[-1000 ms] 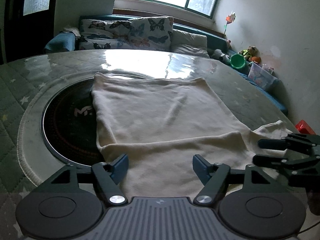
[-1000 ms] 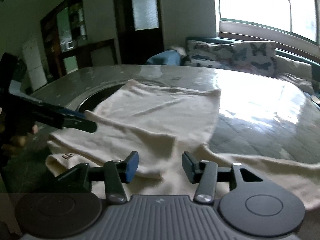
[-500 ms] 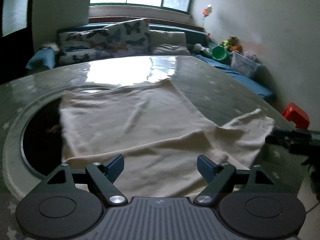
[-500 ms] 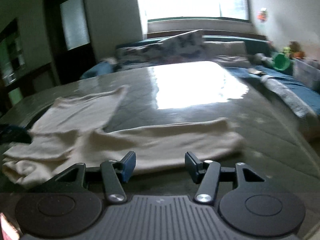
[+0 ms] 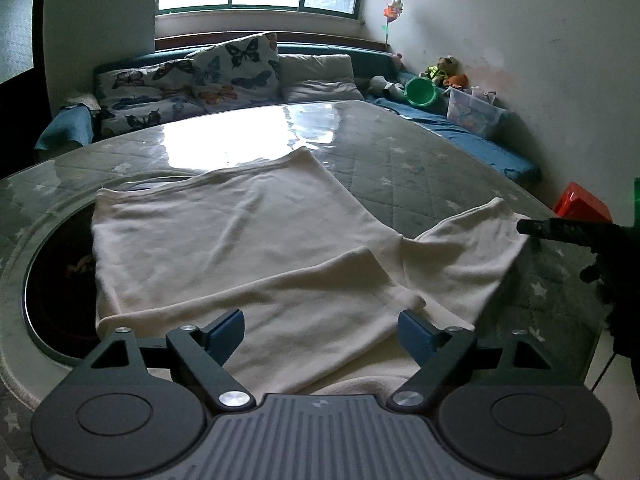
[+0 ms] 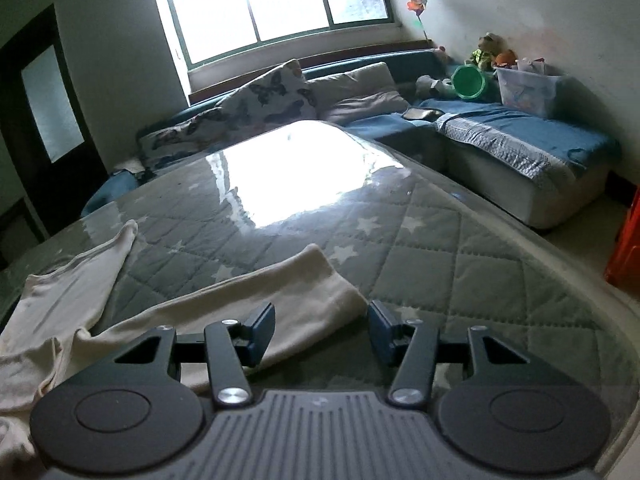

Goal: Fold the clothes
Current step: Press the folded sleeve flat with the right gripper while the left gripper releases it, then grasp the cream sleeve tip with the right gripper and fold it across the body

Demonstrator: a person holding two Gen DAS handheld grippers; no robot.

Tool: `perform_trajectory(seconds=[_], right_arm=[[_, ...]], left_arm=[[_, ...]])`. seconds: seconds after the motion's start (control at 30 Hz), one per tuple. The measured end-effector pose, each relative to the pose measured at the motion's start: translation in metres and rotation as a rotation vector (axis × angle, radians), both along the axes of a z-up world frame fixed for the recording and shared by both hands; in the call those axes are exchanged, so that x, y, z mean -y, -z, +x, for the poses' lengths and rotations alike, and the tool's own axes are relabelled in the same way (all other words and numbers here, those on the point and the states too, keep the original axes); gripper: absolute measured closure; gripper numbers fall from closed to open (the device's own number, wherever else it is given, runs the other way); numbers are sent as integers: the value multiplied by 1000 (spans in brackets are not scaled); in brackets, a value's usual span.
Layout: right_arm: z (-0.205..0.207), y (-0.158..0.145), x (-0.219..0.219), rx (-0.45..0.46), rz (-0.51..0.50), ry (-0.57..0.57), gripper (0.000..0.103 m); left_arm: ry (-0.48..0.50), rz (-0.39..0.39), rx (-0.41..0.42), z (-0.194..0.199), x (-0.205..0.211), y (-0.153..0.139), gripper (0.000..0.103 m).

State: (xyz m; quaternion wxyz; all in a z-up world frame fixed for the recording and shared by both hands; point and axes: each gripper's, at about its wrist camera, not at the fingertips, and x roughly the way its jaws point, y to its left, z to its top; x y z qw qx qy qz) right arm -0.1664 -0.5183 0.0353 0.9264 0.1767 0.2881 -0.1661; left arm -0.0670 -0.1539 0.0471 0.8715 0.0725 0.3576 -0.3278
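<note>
Left wrist view: my left hand-held gripper point(image 5: 320, 330) hangs wide open with nothing between its fingers, low over the near edge of the cream garment point(image 5: 224, 248) spread on the worktop point(image 5: 420, 168). One sleeve lies folded across the body; the other sleeve point(image 5: 472, 248) runs out toward 2 o'clock. A second ago my right hand-held gripper point(image 5: 560, 230) sat close at 4 o'clock; now it has drawn out to 3 o'clock, at the sleeve's cuff.

Right wrist view: my right hand-held gripper point(image 6: 322, 328) has swung off the garment's body and now faces the cuff point(image 6: 320, 280) at 12 o'clock, fingers apart, empty, straddling the sleeve end. I judge this sleeve is the next fold.
</note>
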Motion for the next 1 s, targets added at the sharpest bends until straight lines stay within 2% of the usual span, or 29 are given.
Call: perform_trajectory(seconds=[0.07,0.1,0.13,0.23,0.33,0.53,0.73,1.0], right_arm=[[2,1,0,0,-2,-4,62],[3,1,0,-1,-4,-6,74],[5,1,0,-1,-4,-8,81],[3,-1,1,10,18,-16,93],[-1,-7,-3,33,32,-37,95],[-7,-40,-27,134,96,-170,95],[7,-77,-65,213,155,-364,95],[39,-97,-140,245,185,-623,95]], left_arm=[[0,1,1,-1,-1,0,14],[0,2,2,-1,-1,1,14],[0,2,1,-2,-1,1,14],[-8,2,1,-2,-4,2,12],[-20,0,2,-2,-8,2,10],[-30,-4,-4,0,-14,4,9],[-34,-15,-7,-3,-20,5,9],[-63,-40,-18,-3,-36,7,9]])
